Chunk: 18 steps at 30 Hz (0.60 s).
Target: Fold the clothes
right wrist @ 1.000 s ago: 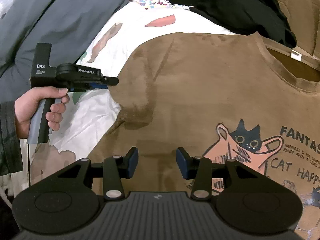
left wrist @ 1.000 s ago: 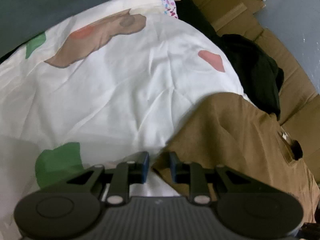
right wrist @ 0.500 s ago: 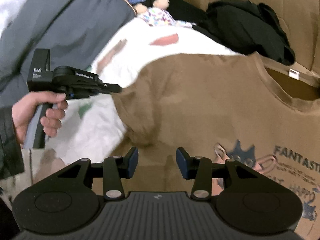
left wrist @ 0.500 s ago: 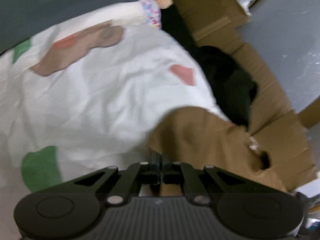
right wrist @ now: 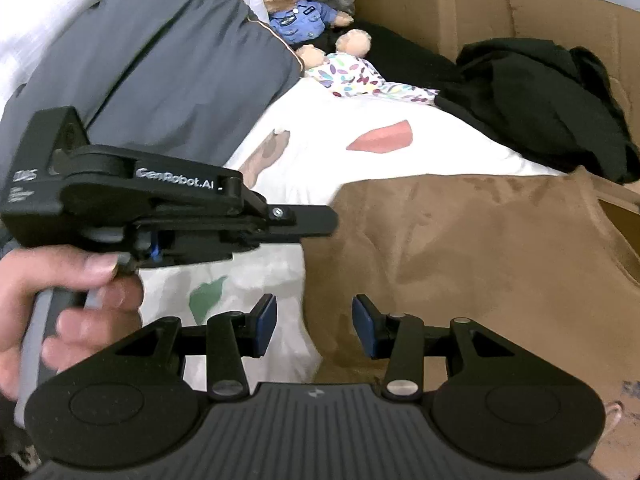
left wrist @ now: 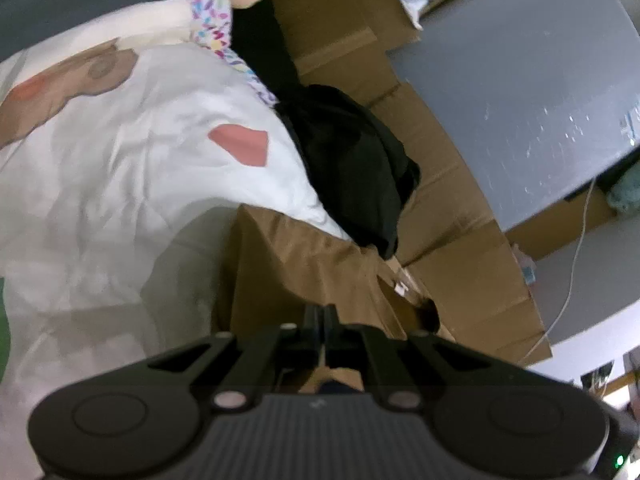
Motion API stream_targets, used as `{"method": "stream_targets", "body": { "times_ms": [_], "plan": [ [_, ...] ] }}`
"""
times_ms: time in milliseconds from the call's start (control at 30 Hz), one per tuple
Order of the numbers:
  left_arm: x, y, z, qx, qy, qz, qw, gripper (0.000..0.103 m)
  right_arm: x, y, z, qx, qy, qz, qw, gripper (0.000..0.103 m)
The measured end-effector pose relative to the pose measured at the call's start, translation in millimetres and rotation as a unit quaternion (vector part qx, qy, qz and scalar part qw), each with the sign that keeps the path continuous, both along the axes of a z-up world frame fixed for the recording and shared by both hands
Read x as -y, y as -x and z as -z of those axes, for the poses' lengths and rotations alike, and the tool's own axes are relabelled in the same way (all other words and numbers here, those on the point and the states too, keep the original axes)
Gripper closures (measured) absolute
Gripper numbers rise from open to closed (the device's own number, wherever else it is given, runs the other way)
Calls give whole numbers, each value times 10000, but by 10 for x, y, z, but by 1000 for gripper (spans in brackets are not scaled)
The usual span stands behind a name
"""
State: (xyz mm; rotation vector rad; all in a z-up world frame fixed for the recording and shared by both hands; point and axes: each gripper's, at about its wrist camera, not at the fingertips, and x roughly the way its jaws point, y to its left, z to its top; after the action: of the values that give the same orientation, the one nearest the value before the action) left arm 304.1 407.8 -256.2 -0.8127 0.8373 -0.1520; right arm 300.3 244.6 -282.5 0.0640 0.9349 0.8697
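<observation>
The brown T-shirt [right wrist: 460, 248] lies on the white printed duvet [right wrist: 344, 128], its sleeve edge pinched in the left gripper [left wrist: 322, 320], whose jaws are clamped together on the cloth. The right gripper [right wrist: 314, 326] hovers over the shirt's near edge, jaws apart and empty. Beyond the shirt lies a black garment [right wrist: 540, 100].

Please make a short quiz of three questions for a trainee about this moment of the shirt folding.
1. True or false: the left gripper is shut on the brown T-shirt.
2. The right gripper is: A) open, gripping nothing; B) shut on a sleeve; C) holding the teddy bear.
3. What colour is the garment heaped against the cardboard?

Key: 1 true, its closed jaws pinch the lifted shirt edge. 2 A. 3 black.
</observation>
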Motion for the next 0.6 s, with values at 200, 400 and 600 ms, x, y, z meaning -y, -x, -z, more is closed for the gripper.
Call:
{"method": "stream_targets", "body": {
  "times_ms": [200, 400, 600],
  "plan": [
    [49, -3, 20, -43, 257, 96, 9996, 101, -143, -133, 44, 120, 113, 298, 9994, 58],
    [40, -114, 13, 21, 120, 77, 9999, 87, -168, -230, 64, 337, 224, 336, 9986, 98],
    [-83, -380, 57, 41, -403, -131, 9991, 76, -71, -285, 64, 322, 116, 359, 9988, 98]
  ]
}}
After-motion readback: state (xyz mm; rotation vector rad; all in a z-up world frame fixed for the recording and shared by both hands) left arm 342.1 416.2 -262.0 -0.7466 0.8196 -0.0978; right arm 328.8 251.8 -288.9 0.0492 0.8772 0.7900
